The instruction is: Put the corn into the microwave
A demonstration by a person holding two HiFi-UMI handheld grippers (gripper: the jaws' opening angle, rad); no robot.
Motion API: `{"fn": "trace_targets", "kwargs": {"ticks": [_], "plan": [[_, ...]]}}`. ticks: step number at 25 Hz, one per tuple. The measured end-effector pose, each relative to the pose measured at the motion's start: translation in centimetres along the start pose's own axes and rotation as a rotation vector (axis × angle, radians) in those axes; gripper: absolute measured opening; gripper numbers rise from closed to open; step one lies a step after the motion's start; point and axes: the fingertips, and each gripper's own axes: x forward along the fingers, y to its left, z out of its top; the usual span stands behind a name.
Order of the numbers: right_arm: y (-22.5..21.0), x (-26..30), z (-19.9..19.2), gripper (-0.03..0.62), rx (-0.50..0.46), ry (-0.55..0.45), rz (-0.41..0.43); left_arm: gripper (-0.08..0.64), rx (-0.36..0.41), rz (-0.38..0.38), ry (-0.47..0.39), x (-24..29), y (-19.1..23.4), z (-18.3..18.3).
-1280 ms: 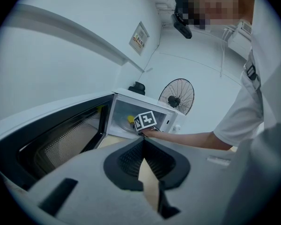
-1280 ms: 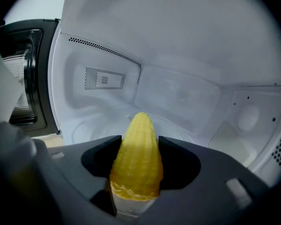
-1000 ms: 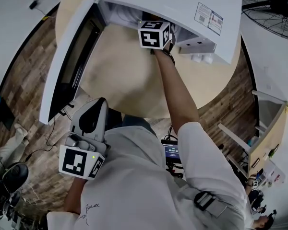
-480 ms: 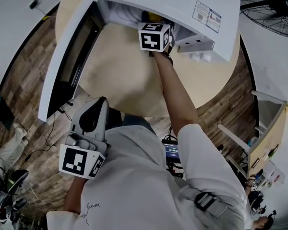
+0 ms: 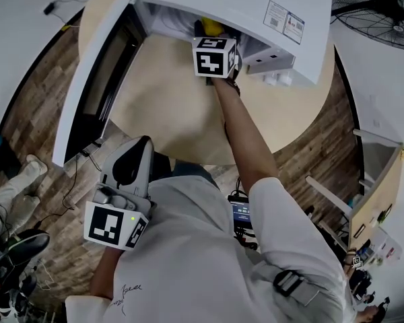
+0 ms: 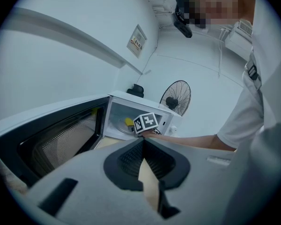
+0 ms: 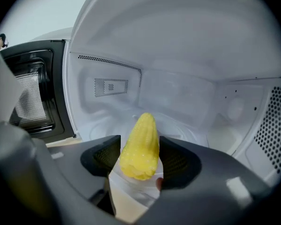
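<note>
Yellow corn (image 7: 141, 139), a short tapered cob, is pinched between the two dark padded jaws of the right gripper (image 7: 139, 159). The pads press on its flanks at 3 and 9 o'clock, the narrow tip points forward toward 12 o'clock, and the blunt cut end faces the camera. The cob is already inside the white cavity of the microwave (image 7: 187, 88), held above the cavity floor and not touching it. The microwave door (image 7: 33, 93), with its dark mesh window, stands swung open at 9 o'clock.

From the head view, the microwave sits on a round pale wooden table (image 5: 168, 106) at 12 o'clock, and the person's right arm reaches straight into it. The left gripper (image 6: 141, 146) hangs back at 7 o'clock, close to the body, its jaw tips pressed together with nothing between them.

The cob looks light and stiff, so a modest squeeze should hold it. Its bumpy kernels give some purchase, but the taper could let it slide forward, so the thick middle, where the pads sit now, seems the safest hold.
</note>
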Motion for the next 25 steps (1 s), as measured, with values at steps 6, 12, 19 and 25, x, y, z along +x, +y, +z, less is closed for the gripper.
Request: {"fn": "trace_targets", "kwargs": {"ticks": [6,12,19,25], "plan": [[0.2,-1.1,0.0,0.273,0.009,-0.009,0.015,-0.008,0.010,-0.009,-0.010,0.2,-0.9,0.3],[0.4,-2.2,0.1,0.272,0.035,-0.013,0.050,-0.008,0.014,-0.012,-0.022,0.2,-1.7,0.5],[0.7,-3.6,0.4,0.264,0.060,-0.017,0.087,-0.008,0.020,-0.012,-0.037,0.1,-2.3,0.8],[1.1,-5.3,0.6,0.256,0.053,-0.023,0.119,-0.008,0.015,-0.021,-0.052,-0.1,-3.0,0.8]]}}
